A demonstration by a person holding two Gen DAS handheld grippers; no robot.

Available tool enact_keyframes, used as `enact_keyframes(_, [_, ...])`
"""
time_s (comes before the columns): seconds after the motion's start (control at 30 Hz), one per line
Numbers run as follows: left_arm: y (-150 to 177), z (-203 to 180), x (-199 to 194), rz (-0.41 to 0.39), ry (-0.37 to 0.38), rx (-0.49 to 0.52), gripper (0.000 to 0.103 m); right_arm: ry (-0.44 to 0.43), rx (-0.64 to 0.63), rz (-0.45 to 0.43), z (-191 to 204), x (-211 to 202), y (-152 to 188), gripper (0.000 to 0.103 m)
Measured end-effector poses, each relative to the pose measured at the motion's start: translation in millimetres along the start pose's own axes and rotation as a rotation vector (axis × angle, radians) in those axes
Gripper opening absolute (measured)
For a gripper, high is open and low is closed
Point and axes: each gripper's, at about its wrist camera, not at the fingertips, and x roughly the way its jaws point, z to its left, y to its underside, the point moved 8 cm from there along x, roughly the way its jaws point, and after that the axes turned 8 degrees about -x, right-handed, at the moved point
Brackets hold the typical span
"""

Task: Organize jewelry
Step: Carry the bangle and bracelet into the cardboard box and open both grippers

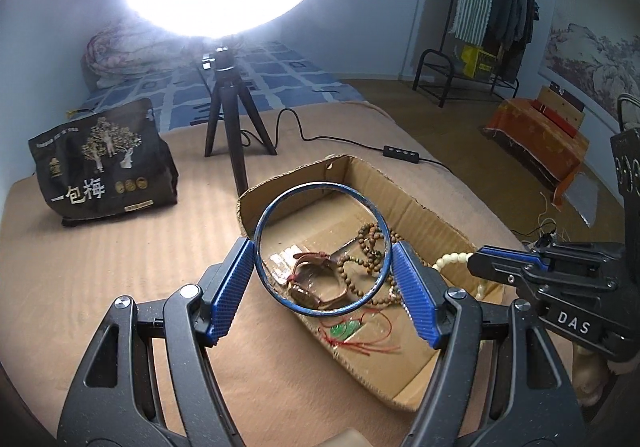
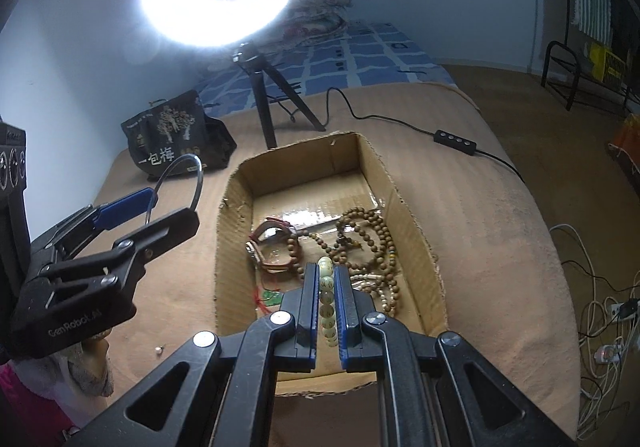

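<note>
Bedroom, tan ribbed blanket (image 1: 100, 267) over a bed, blue checked sheet (image 1: 280, 79) further back, bright ring light on a black tripod (image 1: 230, 127) standing on the blanket. Black printed snack bag (image 1: 100, 163) left of the tripod, black inline cable switch (image 2: 455, 137) right of it. Clothes rack (image 1: 496, 19) against the far wall.

Open brown cardboard box (image 2: 404, 207) in the middle of the blanket, flaps up, shiny tape strip across its floor. Inside: long strand of small brown wooden beads (image 2: 368, 235) piled in loops on the right side, brown leather-strap watch (image 2: 266, 247) on the left, green pendant on red cord (image 2: 272, 297) near the front left corner, a paler bead strand (image 2: 380, 295) at front right.

Left gripper (image 1: 323, 267) spread wide, blue ribbed pads (image 1: 232, 287) pressing on opposite sides of a thin blue-tinted metal bangle (image 1: 322, 185). Bangle a plain smooth hoop, held upright. In the right wrist view held above the blanket just left of the box wall, not inside it.

Right gripper (image 2: 326, 311) narrowed to a slim gap, clamped on a bracelet of pale cream-green round beads (image 2: 326, 287). Beads glossy, larger than the wooden ones, stacked in a line between the pads, top bead poking past the fingertips. Held over the front half of the box, above the wooden beads; contact with them impossible to tell. In the left wrist view the cream beads curve out of the gripper tip over the box's right wall.
</note>
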Motion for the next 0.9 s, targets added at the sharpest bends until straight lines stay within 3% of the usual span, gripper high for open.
enact_keyframes(0.67, [-5.3,-6.2,36.5,0.028,-0.002,-0.018,0.073,-0.015,0.025,0.039,-15.8,19.0,6.1,0.006])
enact_keyframes(0.7, [-5.1,-6.0,36.6,0.027,-0.005,-0.018,0.073,-0.014,0.024,0.039,-15.7,18.9,6.1,0.008])
enact_keyframes(0.8, [-5.2,-2.9,37.8,0.037,-0.016,-0.029,0.074,0.003,0.016,0.037,-16.8,18.4,6.8,0.031])
enact_keyframes(0.87, [-5.9,0.5,38.4,0.042,-0.025,-0.042,0.081,0.011,0.011,0.04,-17.5,18.6,7.7,0.035])
enact_keyframes(0.9, [-6.3,2.0,38.2,0.043,-0.026,-0.05,0.081,0.01,0.009,0.044,-17.2,18.9,8.2,0.043])
